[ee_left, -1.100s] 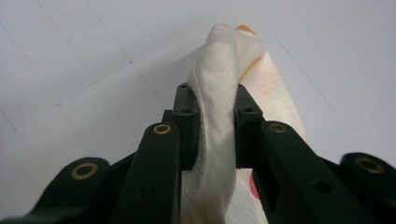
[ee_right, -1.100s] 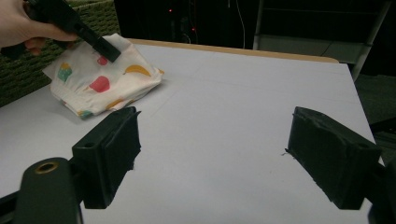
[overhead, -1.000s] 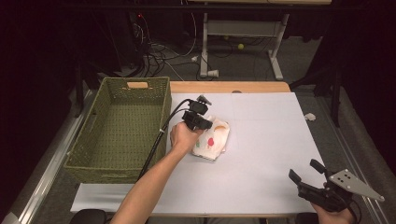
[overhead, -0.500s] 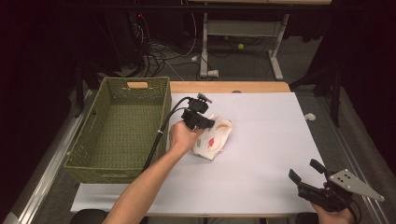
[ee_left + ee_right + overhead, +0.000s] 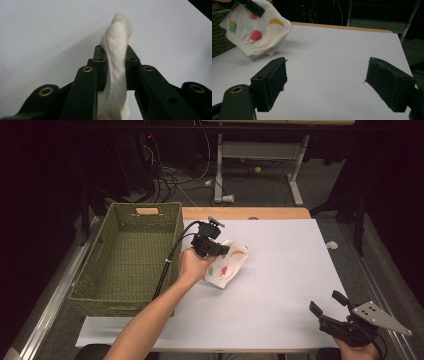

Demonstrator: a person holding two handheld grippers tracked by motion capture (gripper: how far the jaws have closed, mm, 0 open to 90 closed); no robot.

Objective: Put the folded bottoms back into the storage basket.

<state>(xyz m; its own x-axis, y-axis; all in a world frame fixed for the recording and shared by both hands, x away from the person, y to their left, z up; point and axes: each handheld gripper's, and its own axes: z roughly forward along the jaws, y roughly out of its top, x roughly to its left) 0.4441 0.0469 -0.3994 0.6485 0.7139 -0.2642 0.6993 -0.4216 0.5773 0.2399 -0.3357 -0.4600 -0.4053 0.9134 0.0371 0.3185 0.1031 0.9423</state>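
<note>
While cloth (image 5: 227, 266) hangs gripped, table (image 5: 290, 270) right open.

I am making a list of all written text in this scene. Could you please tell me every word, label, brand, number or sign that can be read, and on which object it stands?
No readable text in any view.
The cloth held by the left gripper bears only printed fruit pictures, no letters.
The green basket, the white table cover and the right gripper show no label or number.
</note>
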